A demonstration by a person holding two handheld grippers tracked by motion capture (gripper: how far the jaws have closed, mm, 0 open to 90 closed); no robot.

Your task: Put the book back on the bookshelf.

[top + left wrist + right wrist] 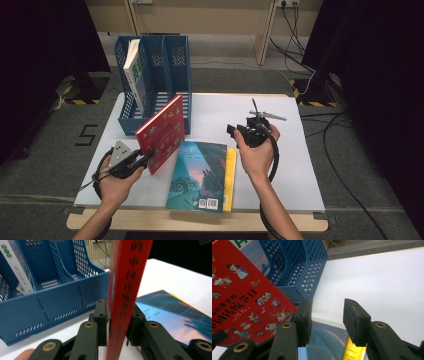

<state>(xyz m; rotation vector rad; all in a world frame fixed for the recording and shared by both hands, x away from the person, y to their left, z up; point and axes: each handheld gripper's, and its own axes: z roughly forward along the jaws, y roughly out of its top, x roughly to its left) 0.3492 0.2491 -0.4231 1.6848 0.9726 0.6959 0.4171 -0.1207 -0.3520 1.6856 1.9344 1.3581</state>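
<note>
The left gripper (141,159) has its fingers (101,315) clamped on the spine edge of a thin red picture book (161,133), held upright and tilted just ahead of a blue plastic mesh file rack (170,75). The right gripper (235,131) hovers with fingers (357,320) apart and empty over a teal illustrated book (197,175) lying on the white desk (300,170).

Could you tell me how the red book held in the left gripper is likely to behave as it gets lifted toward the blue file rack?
The red book probably stays stiff: it stands flat and unbent though the left gripper pinches only its spine edge. Gripped at one lower corner, it may swing or pivot between the pads. Its glossy-looking cover could slip a little. The blue file rack stands close behind.
</note>
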